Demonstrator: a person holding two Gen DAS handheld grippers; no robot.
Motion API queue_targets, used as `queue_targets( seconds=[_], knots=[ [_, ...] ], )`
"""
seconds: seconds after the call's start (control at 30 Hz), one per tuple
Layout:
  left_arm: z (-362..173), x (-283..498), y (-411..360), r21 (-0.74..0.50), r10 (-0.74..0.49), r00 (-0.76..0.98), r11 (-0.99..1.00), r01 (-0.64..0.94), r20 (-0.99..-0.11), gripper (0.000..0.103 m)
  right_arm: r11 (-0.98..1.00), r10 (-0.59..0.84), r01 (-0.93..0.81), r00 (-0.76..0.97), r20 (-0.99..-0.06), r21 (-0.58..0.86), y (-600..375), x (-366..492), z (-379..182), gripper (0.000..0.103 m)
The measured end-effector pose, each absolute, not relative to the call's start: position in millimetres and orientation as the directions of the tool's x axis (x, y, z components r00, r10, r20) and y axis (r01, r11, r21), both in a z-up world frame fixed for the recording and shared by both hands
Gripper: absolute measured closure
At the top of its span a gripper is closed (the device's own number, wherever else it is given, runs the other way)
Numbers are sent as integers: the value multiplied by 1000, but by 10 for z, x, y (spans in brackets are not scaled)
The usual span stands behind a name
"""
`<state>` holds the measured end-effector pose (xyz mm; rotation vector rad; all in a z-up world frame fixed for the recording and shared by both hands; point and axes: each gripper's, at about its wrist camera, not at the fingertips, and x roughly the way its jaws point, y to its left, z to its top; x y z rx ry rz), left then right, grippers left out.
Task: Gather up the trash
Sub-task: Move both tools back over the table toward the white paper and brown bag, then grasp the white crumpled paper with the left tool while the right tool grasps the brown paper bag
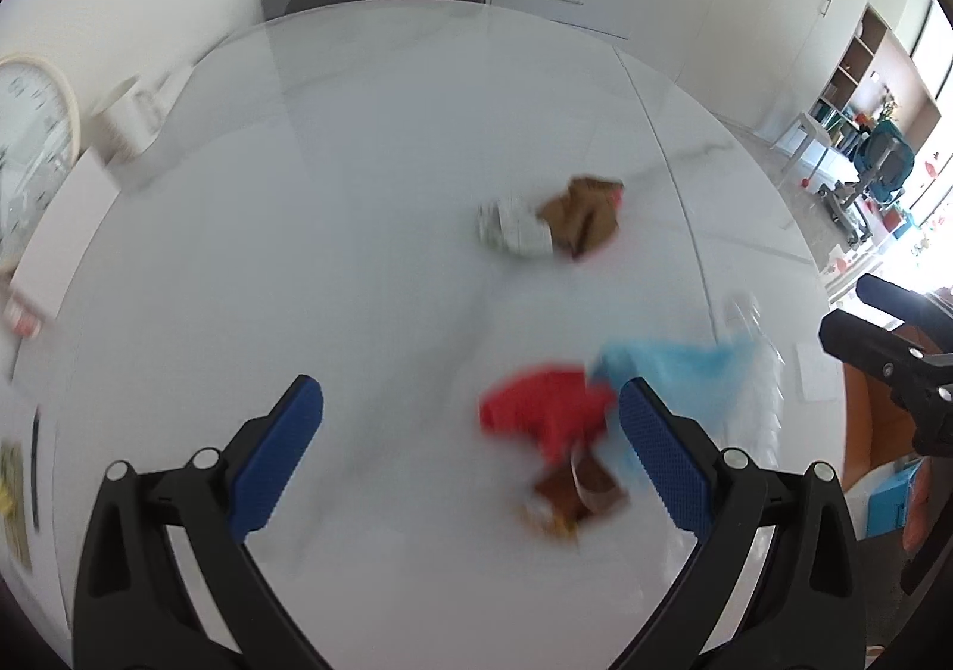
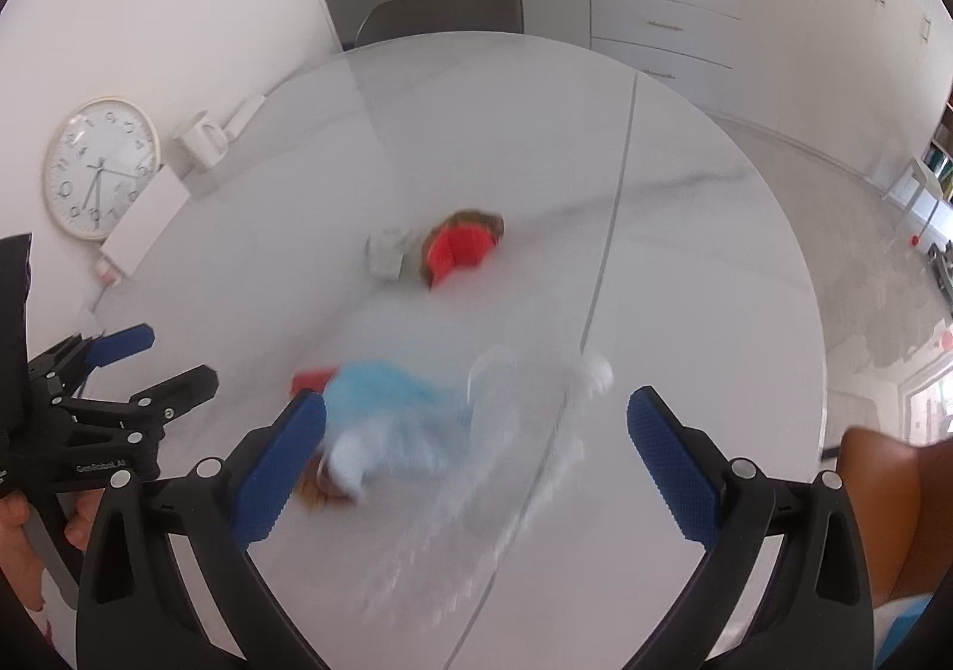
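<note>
Red wrapper [image 1: 545, 411] lies near the table's [image 1: 369, 146] near edge, just ahead of my left tongs [image 1: 470, 452], toward their right finger. Both left and right tongs [image 2: 476, 458] gape wide, empty. Left is nearer.

Bright, even daylight throughout, strongest from the blown-out window area at the right edge of the left wrist view. Soft sheen and faint reflections across the glossy white marble bench [image 1: 369, 229]. Shadows weak and diffuse. Heavy motion blur on the crumpled red wrapper [image 1: 545, 411], pale blue plastic bag [image 2: 396, 420] and clear plastic bottle [image 2: 536, 432]; blue-padded black claws sharp. Strong fisheye curvature, dark vignette in the corners, round white wall clock [image 2: 101, 167] bent near the rim.
</note>
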<state>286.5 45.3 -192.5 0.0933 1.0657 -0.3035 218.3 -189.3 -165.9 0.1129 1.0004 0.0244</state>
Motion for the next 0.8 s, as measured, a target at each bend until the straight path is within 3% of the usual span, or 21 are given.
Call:
queue_targets(
  seconds=[0.13, 0.3, 0.47, 0.6, 0.7, 0.8],
  knots=[
    [-2124, 3349, 301, -80, -218, 438, 947, 312, -872, 8, 993, 64, 49, 514, -855, 104, -1937, 2605, -1820, 2],
    [-2413, 3807, 64, -119, -257, 397, 933, 341, -881, 16, 994, 42, 69, 478, -877, 85, -2011, 2959, -2013, 2],
    [-2703, 4138, -72, -137, -258, 351, 933, 333, -900, 37, 992, 21, 101, 451, -892, 75, -2120, 3159, -2182, 2],
    [-2868, 4309, -104, -169, -270, 318, 935, 311, -909, 44, 988, 36, 117, 442, -896, 98, -2169, 3242, -2260, 2],
    [-2969, 4356, -129, -184, -279, 294, 932, 313, -914, 62, 991, 42, 100, 434, -900, 94, -2114, 3335, -2313, 2],
    [-2985, 4348, -136, -169, -268, 307, 935, 313, -913, 72, 990, 62, 91, 426, -903, 111, -2057, 3413, -2355, 2]
  ],
)
